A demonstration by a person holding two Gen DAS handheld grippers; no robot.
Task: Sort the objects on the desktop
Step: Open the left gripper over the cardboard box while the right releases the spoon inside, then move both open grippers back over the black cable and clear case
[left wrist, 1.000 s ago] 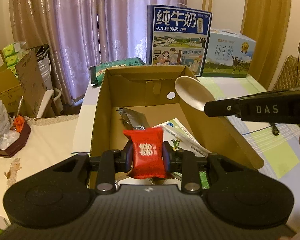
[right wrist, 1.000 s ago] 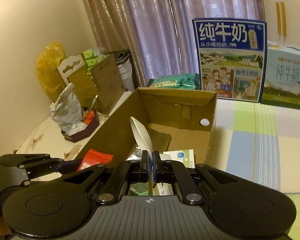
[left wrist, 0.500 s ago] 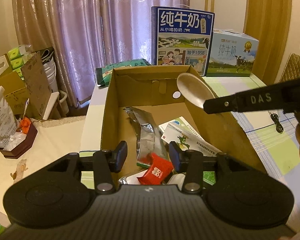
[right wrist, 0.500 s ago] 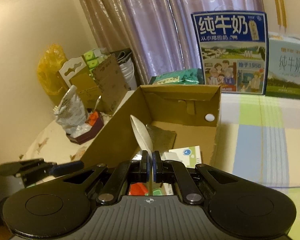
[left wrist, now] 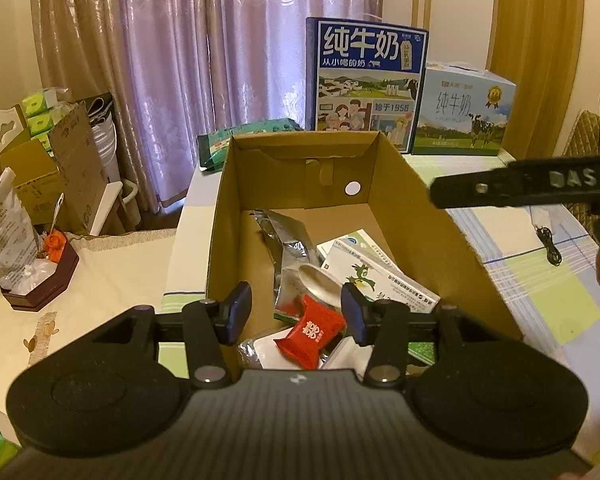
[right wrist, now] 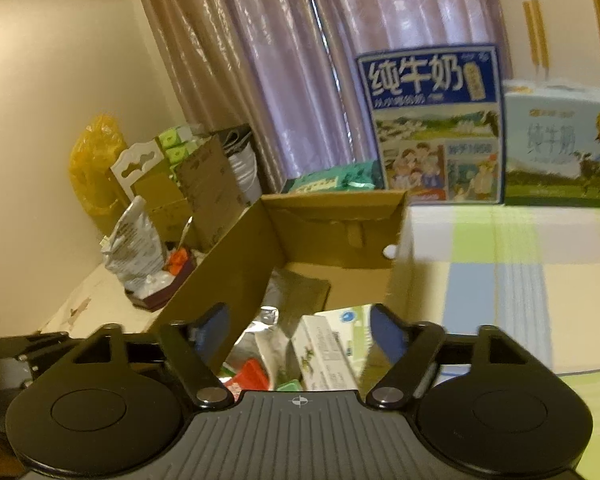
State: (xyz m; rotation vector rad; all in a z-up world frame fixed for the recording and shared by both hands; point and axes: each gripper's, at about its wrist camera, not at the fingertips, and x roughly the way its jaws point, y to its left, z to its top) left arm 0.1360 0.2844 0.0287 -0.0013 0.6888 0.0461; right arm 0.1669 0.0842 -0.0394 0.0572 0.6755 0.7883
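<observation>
Both tools gape wide over the cardboard box [left wrist: 236,208], holding a red candy [left wrist: 310,332], spoon [left wrist: 320,284] and medicine cartons [left wrist: 376,276].

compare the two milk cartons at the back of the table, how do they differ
The dark blue milk carton stands taller and narrower; the pale blue milk carton beside it is lower and wider. The dark one shows a village and people, the pale one a cow on grass with a gold medal. Both stand upright behind the cardboard box and carry large printed characters.
</observation>
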